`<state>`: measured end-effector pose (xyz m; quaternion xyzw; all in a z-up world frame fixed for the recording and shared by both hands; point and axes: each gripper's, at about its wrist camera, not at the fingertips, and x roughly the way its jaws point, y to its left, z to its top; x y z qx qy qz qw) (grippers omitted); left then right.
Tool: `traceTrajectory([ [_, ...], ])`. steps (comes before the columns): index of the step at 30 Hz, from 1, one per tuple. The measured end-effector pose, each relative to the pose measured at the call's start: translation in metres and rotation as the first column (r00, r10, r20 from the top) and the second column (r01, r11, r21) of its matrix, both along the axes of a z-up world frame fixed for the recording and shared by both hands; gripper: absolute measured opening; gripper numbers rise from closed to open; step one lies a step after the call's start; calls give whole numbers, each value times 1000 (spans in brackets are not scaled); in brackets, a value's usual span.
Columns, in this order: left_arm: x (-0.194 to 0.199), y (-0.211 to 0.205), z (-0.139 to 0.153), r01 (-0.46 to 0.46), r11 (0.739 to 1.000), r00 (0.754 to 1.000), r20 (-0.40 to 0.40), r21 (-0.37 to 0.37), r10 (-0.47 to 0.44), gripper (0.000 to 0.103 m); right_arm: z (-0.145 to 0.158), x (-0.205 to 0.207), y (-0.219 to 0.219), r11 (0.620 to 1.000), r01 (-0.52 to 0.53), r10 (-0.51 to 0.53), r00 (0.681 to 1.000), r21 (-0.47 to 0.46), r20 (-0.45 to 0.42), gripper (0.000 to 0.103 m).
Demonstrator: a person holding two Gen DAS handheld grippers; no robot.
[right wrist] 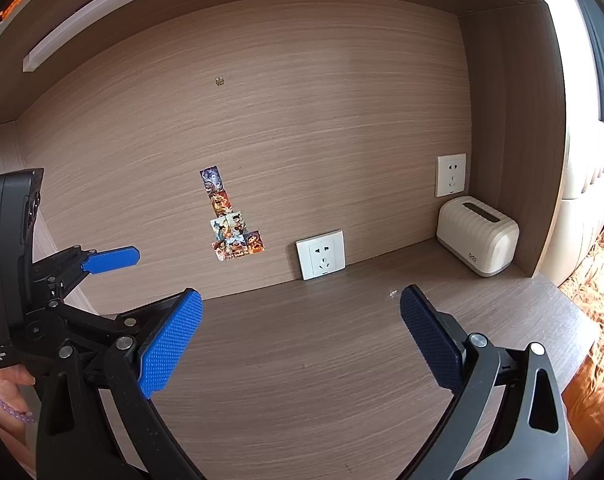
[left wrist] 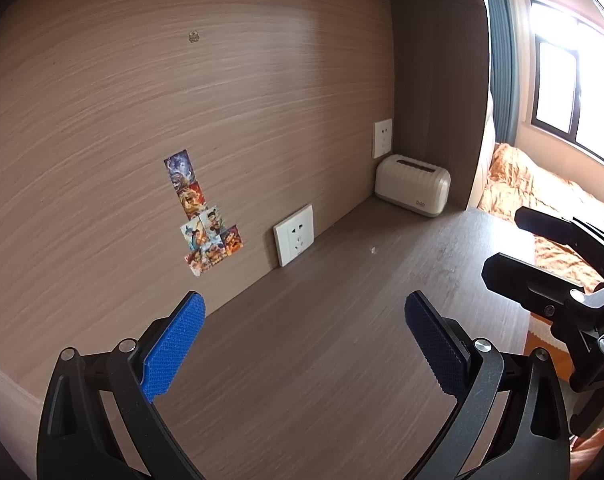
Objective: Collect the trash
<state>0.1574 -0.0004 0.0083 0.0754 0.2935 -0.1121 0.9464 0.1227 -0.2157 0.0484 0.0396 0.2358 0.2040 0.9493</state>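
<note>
A tiny white scrap (left wrist: 373, 249) lies on the brown wooden desk (left wrist: 321, 360), far from both grippers; it also shows in the right wrist view (right wrist: 392, 293). My left gripper (left wrist: 303, 338) is open and empty above the desk, blue pads spread wide. My right gripper (right wrist: 301, 334) is open and empty too. The left gripper's blue finger (right wrist: 112, 258) shows at the left of the right wrist view. The right gripper's black body (left wrist: 549, 284) shows at the right of the left wrist view.
A cream ribbed desktop bin (left wrist: 411, 190) stands in the back right corner, also in the right wrist view (right wrist: 477, 235). Wall sockets (left wrist: 294, 234) and stickers (left wrist: 206, 220) are on the wooden back panel. A bed with an orange cover (left wrist: 541, 200) lies beyond the desk's right edge.
</note>
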Motion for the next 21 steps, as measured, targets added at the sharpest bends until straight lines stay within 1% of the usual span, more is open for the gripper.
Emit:
traceTrajectory([
  [4,0,1,-1,-3,1000,1000,4,4,3,98,-1,0,0,1000,-2,2,1000,-2,-3,99],
  [8,1,-1,-1,-6,1000,1000,18,22,6,98,-3,0,0,1000,1,-1,1000,-4,-4,99],
  [13,2,-2,-1,-3,1000,1000,13,14,3,98,-5,0,-1,1000,4,-4,1000,-5,-7,99],
  [21,11,1,-7,4,1000,1000,-17,-9,-4,98,-10,4,-2,1000,16,-16,1000,-13,-26,99],
])
